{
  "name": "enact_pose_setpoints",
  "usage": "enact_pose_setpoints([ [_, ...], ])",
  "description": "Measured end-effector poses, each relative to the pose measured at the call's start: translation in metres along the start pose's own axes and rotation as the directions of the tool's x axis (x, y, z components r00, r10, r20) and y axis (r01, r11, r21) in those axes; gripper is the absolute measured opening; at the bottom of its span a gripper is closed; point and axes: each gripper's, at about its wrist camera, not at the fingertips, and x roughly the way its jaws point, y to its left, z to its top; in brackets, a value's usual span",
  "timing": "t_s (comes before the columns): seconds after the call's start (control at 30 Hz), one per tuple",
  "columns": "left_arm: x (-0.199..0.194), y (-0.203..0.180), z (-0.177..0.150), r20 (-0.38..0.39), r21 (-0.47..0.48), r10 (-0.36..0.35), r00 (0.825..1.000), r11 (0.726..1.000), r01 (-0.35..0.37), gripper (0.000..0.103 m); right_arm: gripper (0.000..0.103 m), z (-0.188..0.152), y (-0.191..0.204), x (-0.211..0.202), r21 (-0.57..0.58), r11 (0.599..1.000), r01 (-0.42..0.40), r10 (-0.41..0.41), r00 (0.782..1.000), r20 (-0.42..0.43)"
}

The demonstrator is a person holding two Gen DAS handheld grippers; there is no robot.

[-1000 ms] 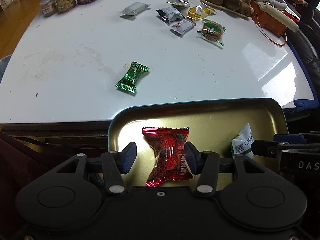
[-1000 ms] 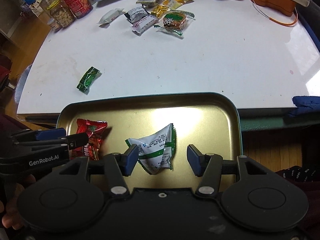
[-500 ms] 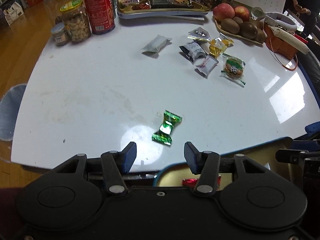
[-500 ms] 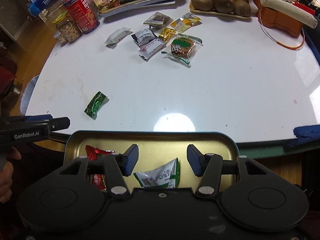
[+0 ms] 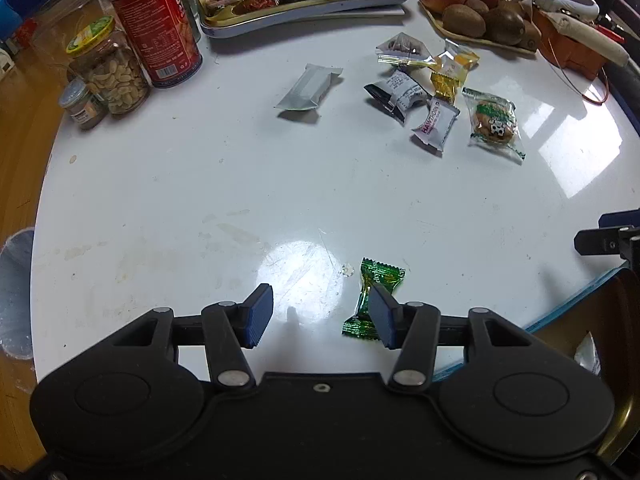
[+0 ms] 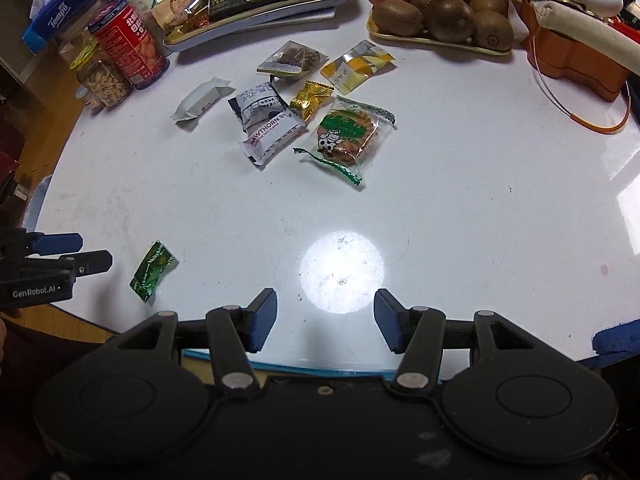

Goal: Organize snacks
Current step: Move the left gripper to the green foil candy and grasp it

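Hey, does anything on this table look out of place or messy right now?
One green candy lies alone near the table's front edge, apart from the loose wrapped snacks farther back. Nothing looks spilled or damaged.

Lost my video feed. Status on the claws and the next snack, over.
Both claws open, empty: left claw, right claw. Green candy flat on white table, beside left claw's right finger, ungrasped. Nothing blocking it.
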Motion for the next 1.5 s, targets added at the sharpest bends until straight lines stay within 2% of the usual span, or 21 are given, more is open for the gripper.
enact_pose_setpoints([
  [0.17,0.011,-0.002,0.004,-0.026,0.028,0.001,1.000,1.000,0.000,0.058,0.057,0.005,0.006,0.008,-0.015,1.000,-0.004,0.004,1.000,-0.015],
  [0.3,0.021,-0.010,0.007,-0.041,0.087,0.043,0.998,0.995,-0.039,0.058,0.057,0.010,0.011,0.012,-0.020,1.000,-0.009,0.009,1.000,-0.016],
  [0.43,0.031,-0.009,0.010,-0.069,0.104,0.059,0.996,0.993,-0.052,0.058,0.057,0.012,0.015,0.016,-0.021,1.000,-0.013,0.013,1.000,-0.024],
  [0.53,0.033,-0.007,0.011,-0.077,0.091,0.021,0.997,0.996,-0.014,0.058,0.057,0.013,0.015,0.019,-0.026,1.000,-0.009,0.008,0.999,-0.032],
  [0.6,0.030,-0.007,0.012,-0.082,0.083,-0.038,0.996,0.996,0.045,0.058,0.057,0.013,0.014,0.019,-0.019,1.000,-0.006,0.006,1.000,-0.029],
  [0.67,0.029,-0.009,0.011,-0.090,0.082,-0.065,0.994,0.994,0.072,0.058,0.057,0.014,0.012,0.018,-0.008,1.000,-0.003,0.003,1.000,-0.024],
  [1.03,0.038,-0.026,0.009,-0.132,0.142,-0.048,0.990,0.988,0.067,0.057,0.057,0.014,0.009,0.012,0.003,1.000,-0.007,0.007,1.000,-0.008],
  [1.2,0.046,-0.030,0.007,-0.164,0.140,-0.047,0.985,0.988,0.070,0.053,0.057,0.013,0.008,0.010,0.001,1.000,-0.002,0.002,1.000,0.003],
  [1.5,0.052,-0.031,0.008,-0.166,0.124,-0.043,0.985,0.990,0.064,0.047,0.056,0.012,0.008,0.008,-0.012,1.000,-0.006,0.006,1.000,0.014],
])
